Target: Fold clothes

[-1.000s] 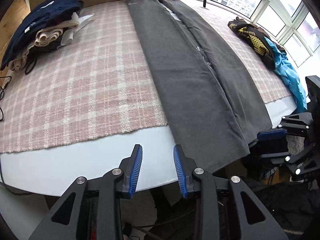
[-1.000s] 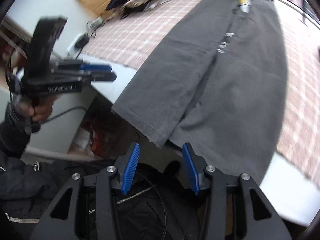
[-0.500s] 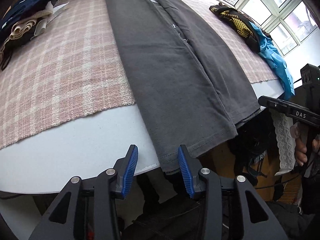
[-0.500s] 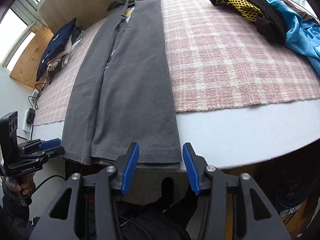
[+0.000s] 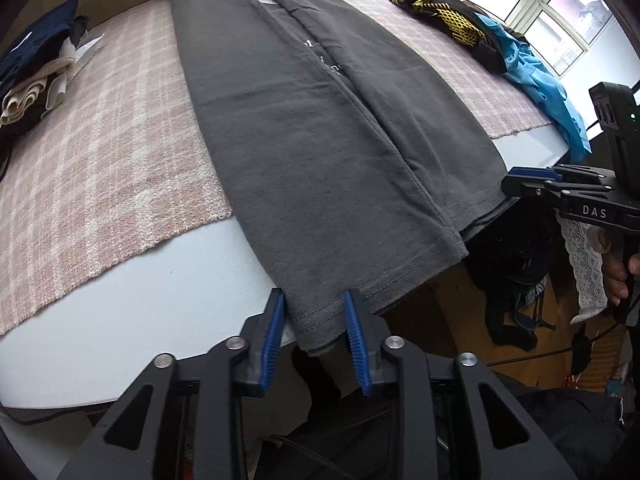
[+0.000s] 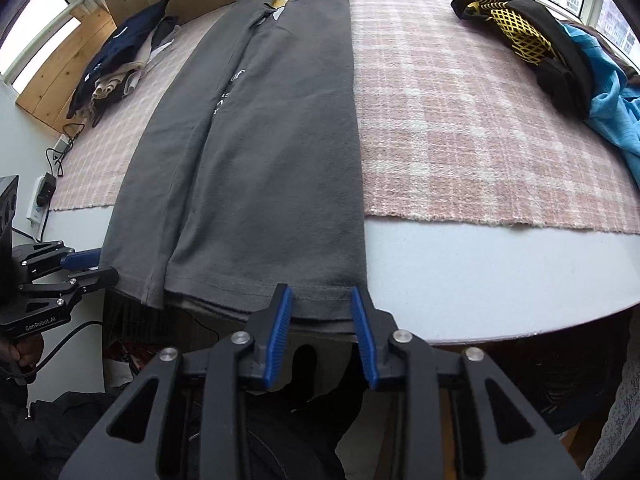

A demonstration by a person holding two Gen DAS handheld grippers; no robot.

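We find the grey garment [image 5: 320,152] folded lengthwise on the tabletop [image 5: 160,300]; left tool [image 5: 314,312] and right tool [image 6: 322,306] both gape around its hem.

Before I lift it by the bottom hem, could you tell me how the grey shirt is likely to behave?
The grey shirt will probably go limp and sag, since its hem already droops over the table edge. The folded-in sides may fall open. It looks light but long, so it could drag across the checked blanket.
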